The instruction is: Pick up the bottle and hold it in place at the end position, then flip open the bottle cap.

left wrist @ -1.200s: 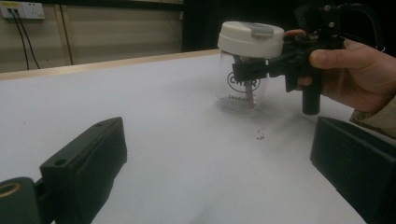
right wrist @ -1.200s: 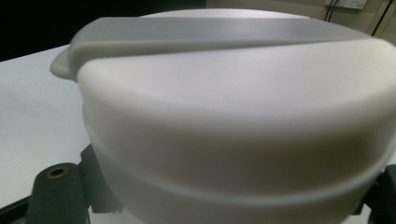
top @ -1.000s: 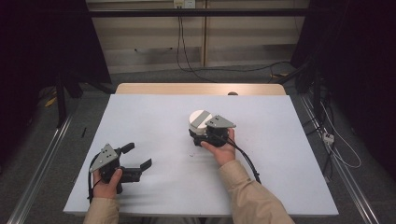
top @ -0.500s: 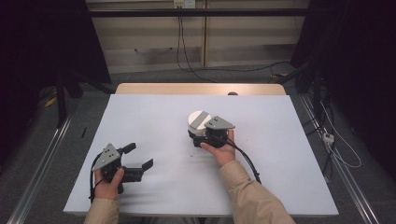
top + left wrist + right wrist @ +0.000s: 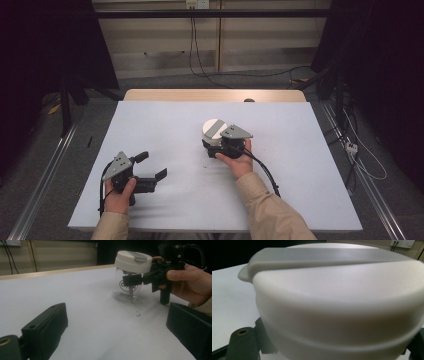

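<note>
A clear jar (image 5: pixel 214 129) with a white lid and a grey strip across the top stands upright at the middle of the table. In the left gripper view the jar (image 5: pixel 127 287) shows dark lettering on its side. My right gripper (image 5: pixel 212 142) reaches it from the near right, its jaws pressed to the glass just under the lid (image 5: pixel 133 261). In the right gripper view the lid (image 5: pixel 337 302) looms very close. My left gripper (image 5: pixel 152 165) rests near the front left, open, with bare table between its jaws (image 5: pixel 117 330).
The table's white sheet (image 5: pixel 300 150) is bare around the jar. A strip of wood (image 5: pixel 215 95) marks the far edge. A tiny dark speck (image 5: pixel 138 314) lies just in front of the jar. The right gripper's cable (image 5: pixel 265 172) trails back along the sleeve.
</note>
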Demonstrator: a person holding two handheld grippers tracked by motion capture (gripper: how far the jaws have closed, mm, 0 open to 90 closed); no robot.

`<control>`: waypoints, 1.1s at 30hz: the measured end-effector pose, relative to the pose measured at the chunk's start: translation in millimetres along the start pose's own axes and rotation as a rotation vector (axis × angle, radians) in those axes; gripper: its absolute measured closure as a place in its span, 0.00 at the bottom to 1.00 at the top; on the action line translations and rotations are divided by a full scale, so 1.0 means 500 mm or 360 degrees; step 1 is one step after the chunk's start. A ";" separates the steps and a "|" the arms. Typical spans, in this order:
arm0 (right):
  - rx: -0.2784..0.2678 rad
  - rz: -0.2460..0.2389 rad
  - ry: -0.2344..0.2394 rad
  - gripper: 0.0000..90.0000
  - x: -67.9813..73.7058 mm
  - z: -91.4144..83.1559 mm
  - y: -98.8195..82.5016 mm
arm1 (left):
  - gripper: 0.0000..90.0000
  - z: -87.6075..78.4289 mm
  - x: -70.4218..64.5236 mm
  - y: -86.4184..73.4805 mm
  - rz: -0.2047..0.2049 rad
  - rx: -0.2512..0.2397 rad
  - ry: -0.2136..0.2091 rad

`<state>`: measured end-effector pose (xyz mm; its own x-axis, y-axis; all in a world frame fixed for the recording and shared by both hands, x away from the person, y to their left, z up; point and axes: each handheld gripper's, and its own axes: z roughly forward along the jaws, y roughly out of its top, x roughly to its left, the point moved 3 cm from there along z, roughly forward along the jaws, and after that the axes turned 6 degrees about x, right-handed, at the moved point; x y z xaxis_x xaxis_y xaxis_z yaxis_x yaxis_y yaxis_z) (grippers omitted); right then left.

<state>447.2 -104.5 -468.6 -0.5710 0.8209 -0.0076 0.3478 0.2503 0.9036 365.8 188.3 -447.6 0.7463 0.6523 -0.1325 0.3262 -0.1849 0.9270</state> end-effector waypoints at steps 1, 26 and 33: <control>-0.0001 0.0003 0.0004 0.21 -0.001 0.000 0.000 | 0.04 0.002 -0.001 0.001 -0.0002 0.0000 -0.0006; -0.0002 0.0002 0.0011 0.21 -0.001 0.001 -0.001 | 0.04 0.058 -0.026 0.041 0.0006 0.0019 -0.0081; 0.0001 0.0004 0.0009 0.21 -0.001 0.001 -0.001 | 0.04 0.081 -0.034 0.053 0.0005 0.0026 -0.0094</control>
<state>447.5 -105.0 -469.2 -0.5743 0.8187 -0.0028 0.3497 0.2484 0.9033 385.1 142.6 -435.1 0.7799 0.6076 -0.1507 0.3332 -0.1991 0.9216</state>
